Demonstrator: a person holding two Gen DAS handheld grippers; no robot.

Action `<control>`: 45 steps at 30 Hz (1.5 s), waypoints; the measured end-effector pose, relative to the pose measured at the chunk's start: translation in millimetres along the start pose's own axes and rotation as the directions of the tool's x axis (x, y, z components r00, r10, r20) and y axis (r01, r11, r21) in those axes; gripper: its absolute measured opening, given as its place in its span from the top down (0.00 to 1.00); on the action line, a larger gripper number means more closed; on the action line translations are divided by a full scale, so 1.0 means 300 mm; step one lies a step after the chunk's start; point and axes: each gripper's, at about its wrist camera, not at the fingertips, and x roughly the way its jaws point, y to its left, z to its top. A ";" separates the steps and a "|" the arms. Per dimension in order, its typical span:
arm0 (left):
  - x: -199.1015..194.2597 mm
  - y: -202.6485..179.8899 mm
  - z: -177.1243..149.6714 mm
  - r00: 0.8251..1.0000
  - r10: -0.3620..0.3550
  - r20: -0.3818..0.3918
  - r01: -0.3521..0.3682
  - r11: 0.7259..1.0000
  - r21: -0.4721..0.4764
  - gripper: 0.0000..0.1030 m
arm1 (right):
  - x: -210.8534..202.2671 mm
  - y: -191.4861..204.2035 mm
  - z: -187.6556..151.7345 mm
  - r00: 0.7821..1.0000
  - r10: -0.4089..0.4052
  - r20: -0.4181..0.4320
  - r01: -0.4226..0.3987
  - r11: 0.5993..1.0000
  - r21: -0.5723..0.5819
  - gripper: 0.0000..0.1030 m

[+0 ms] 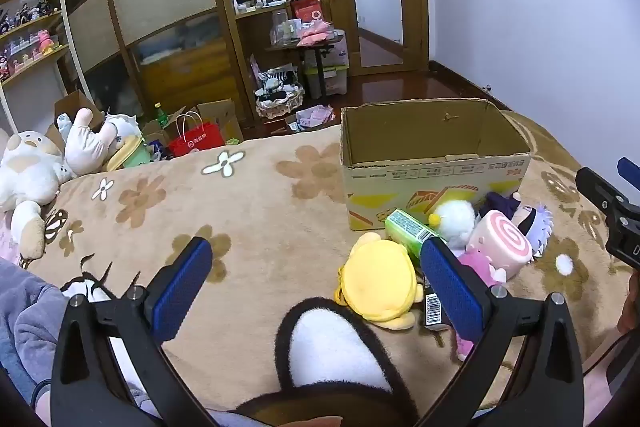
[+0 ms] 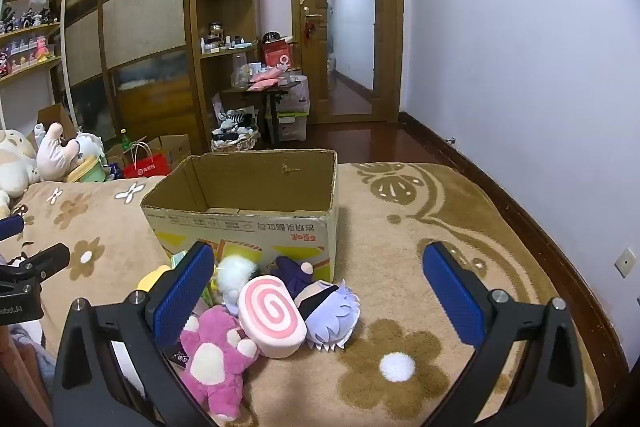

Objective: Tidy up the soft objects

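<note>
My left gripper (image 1: 316, 277): matt black plastic arms, metal screw heads, blue pads with a fine ribbed texture. My right gripper (image 2: 320, 279): the same.
Blanket (image 1: 248, 211): tan cloth, deep fuzzy pile, matt.
Cardboard box (image 2: 256, 223): brown corrugated paperboard, raw and dull inside, printed outside, ragged at the rim.
Yellow plush (image 1: 378, 281): smooth, short-napped cloth.
Pink bear (image 2: 218, 351): shaggy fleece.
Swirl-roll plush (image 2: 270, 313): smooth, soft cloth.
White plush (image 2: 236, 273): long fluffy fur.
Floor (image 2: 360, 137): dark wood, glossy, reflecting light.
Wardrobe (image 2: 140, 27): varnished wood, with matt panels.
</note>
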 end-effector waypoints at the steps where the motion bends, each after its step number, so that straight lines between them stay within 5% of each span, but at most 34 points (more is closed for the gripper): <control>1: 0.000 0.000 0.000 1.000 -0.001 0.001 0.001 1.000 -0.001 0.00 | 0.001 0.002 0.000 1.000 -0.001 -0.002 0.001 1.000 0.001 0.00; 45: 0.000 0.025 -0.010 1.000 0.014 0.001 -0.014 1.000 -0.023 0.00 | 0.005 0.006 -0.003 1.000 -0.007 -0.016 0.007 1.000 0.008 0.00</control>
